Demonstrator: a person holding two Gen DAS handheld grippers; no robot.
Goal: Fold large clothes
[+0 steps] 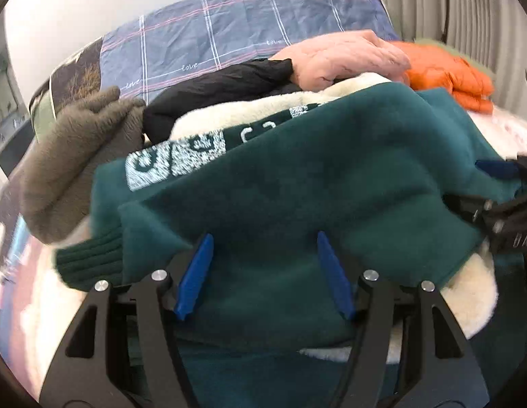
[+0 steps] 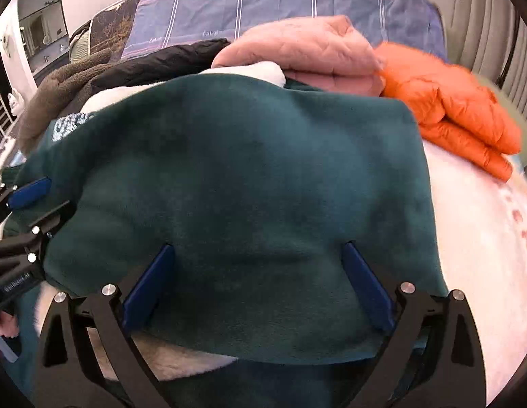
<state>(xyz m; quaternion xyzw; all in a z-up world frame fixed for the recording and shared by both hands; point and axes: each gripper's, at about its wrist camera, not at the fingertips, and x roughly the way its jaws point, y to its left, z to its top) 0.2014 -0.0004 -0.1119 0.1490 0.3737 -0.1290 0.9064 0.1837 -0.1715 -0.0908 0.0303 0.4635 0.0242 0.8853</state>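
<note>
- Both sets of jaws wide, holding nothing: left gripper [image 1: 263, 273], right gripper [image 2: 258, 284] over folded dark-green fleece sweater [image 2: 236, 176].
- Lift clear, then smooth the fold toward the bed's [image 2: 484, 238] near edge.

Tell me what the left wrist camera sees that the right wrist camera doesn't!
Only the left wrist view shows the ribbed cuff of the green fleece and its white lettering clearly. Only the right wrist view shows a doorway into another room. Both show the green fleece, pink jacket, orange jacket and checked bedding.
</note>
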